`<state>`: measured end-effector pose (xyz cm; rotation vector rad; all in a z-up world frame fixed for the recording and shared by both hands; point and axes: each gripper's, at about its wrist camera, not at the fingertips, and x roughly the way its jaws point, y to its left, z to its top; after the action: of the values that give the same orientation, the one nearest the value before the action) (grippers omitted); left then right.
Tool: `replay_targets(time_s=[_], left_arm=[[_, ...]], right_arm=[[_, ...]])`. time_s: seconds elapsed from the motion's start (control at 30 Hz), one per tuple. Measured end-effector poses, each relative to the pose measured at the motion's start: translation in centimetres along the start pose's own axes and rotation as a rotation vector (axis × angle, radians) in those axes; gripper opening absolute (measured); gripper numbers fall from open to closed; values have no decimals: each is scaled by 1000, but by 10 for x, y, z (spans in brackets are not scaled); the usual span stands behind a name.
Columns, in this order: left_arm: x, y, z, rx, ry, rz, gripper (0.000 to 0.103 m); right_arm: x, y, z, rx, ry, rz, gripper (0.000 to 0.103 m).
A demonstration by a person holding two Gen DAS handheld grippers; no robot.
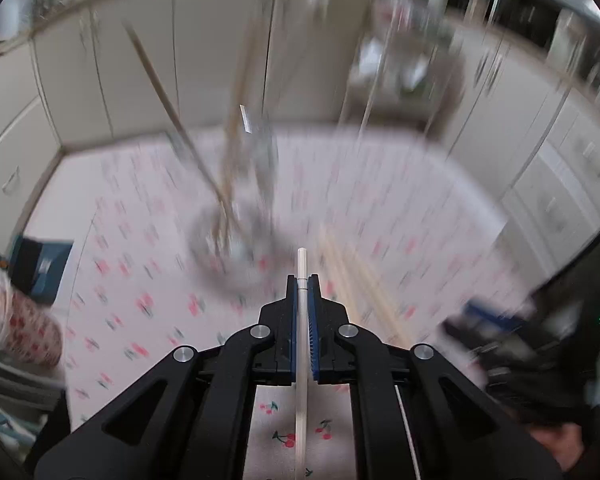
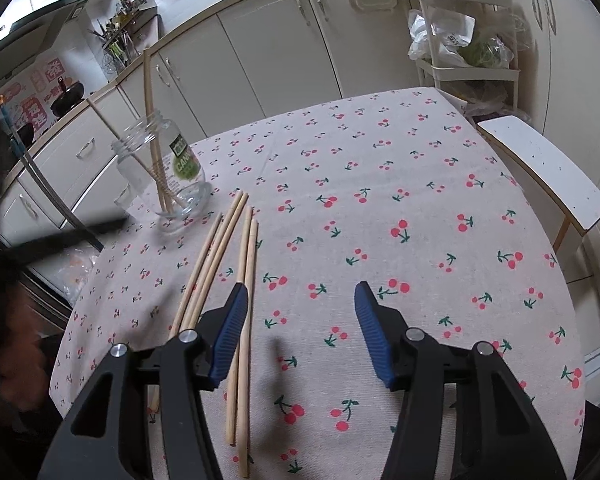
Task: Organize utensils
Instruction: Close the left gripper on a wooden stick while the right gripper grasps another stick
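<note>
The left gripper [image 1: 302, 280] is clamped on a pale chopstick [image 1: 302, 344] that runs straight between its blue pads, its tip pointing toward the blurred glass jar [image 1: 236, 236]. In the right wrist view the jar [image 2: 168, 184] stands on the cherry-print tablecloth [image 2: 380, 200] with two chopsticks [image 2: 152, 120] leaning inside. Just beside the jar lie five loose chopsticks [image 2: 242, 280], and the right gripper [image 2: 300, 300] hovers over their near ends, jaws apart and empty.

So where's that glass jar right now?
In the right wrist view the jar stands upright at the table's left edge, two chopsticks in it, just beyond the loose chopsticks lying on the cherry cloth.
</note>
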<state>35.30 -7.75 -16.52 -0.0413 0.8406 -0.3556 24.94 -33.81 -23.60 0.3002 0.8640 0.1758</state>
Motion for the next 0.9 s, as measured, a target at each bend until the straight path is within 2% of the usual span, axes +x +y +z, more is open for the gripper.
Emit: replay_targets(time_s=[0.07, 0.13, 0.23, 0.3, 0.4, 0.6, 0.77, 0.9], left_arm=[[-40, 11, 19, -41, -154, -40, 5], [-65, 21, 38, -76, -267, -50, 5], [-92, 33, 65, -127, -443, -37, 5], [-98, 40, 78, -164, -522, -42, 5], [-90, 48, 96, -221, -608, -29, 5], [-62, 56, 119, -296, -746, 70, 5], [-39, 61, 125, -329, -797, 128, 5], [-28, 57, 123, -309, -822, 155, 5]], right_arm=[[-1, 1, 0, -2, -12, 2, 54], [-1, 4, 1, -9, -13, 12, 54], [2, 10, 2, -31, 6, 23, 54], [4, 16, 4, -57, 20, 15, 54], [11, 24, 7, -90, 51, 20, 41], [23, 28, 18, -111, 70, 9, 40], [35, 27, 27, -129, 93, -8, 40], [46, 29, 34, -154, 131, -9, 26]])
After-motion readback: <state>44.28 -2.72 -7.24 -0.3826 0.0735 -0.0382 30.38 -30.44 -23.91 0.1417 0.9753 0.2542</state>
